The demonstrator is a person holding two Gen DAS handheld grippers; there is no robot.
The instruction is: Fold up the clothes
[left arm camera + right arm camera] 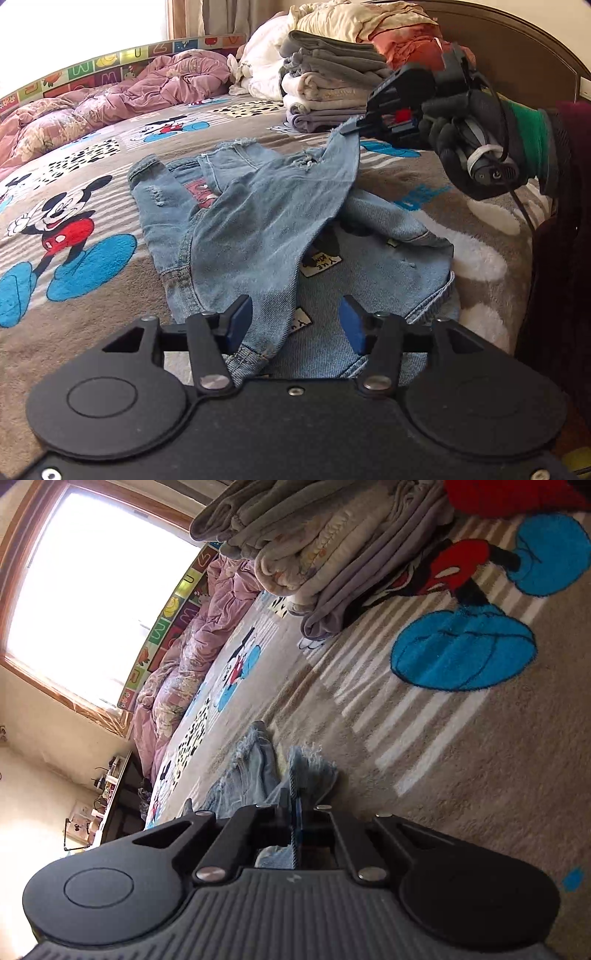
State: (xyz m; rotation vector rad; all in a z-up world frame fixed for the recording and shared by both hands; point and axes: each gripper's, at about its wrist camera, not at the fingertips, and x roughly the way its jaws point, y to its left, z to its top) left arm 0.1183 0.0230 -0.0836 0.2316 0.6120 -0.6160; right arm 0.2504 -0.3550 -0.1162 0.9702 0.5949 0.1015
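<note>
On the cartoon-print bed [92,177], the limp, light-blue ripped denim jeans [258,221] drape heavily; right gripper [351,127] fingers clench the frayed hem, left gripper [295,325] fingers released.

The jeans [258,206] are faded light blue denim with frayed, ripped patches and small printed labels. Under them, the bed blanket [92,295] is tan with white stripes, red-and-black cartoon mice and bright blue blobs. Beyond the jeans lies a mauve floral quilt [122,99]; beside it, folded grey, cream and lilac clothes [325,88].

Faded blue denim jeans [258,206], frayed at the hems (rough weave); fleecy cartoon-print blanket [92,295]; matt black plastic gripper [295,325].
</note>
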